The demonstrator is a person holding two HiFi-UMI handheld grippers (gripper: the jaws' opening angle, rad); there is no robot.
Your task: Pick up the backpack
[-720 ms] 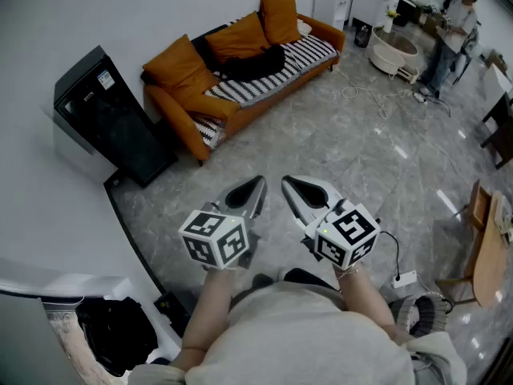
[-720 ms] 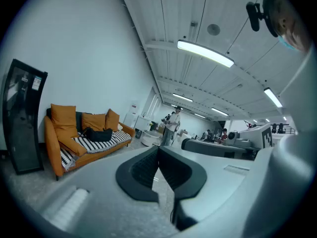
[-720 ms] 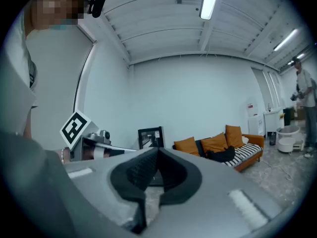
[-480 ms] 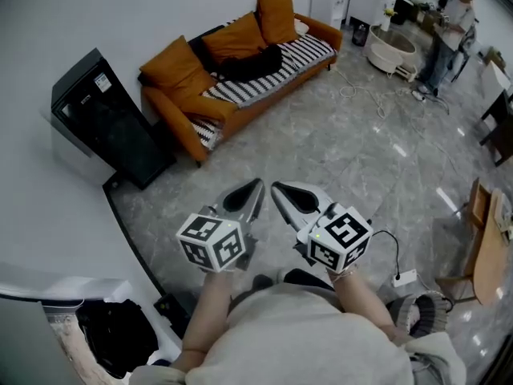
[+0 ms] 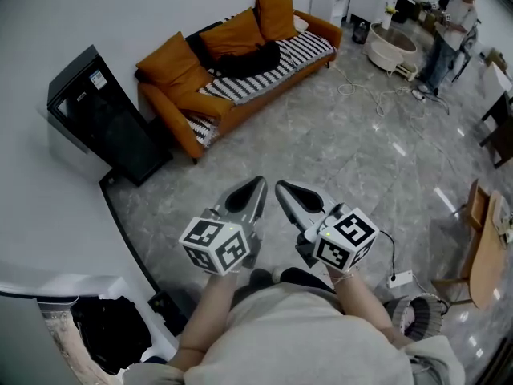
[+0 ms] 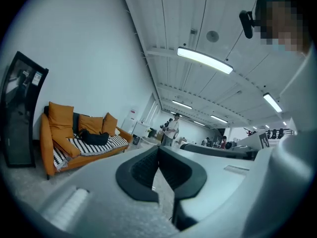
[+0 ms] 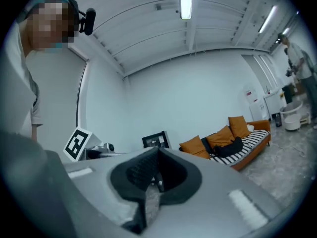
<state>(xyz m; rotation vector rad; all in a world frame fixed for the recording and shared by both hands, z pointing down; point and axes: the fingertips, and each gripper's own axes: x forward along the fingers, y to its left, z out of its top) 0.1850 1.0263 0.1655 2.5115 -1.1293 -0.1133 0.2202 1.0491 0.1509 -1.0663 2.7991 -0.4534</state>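
The backpack (image 5: 250, 58), black, soft and slumped, is seen lying on the striped seat of the orange sofa (image 5: 170, 117), between its cushions (image 5: 236, 34). The left gripper (image 5: 258, 184) and right gripper (image 5: 282, 188) are held well apart from the sofa, jaws closed on nothing.

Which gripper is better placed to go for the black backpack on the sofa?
Left, probably: the left gripper sits nearer the sofa than the right gripper. Both are shut, empty and far from the backpack.
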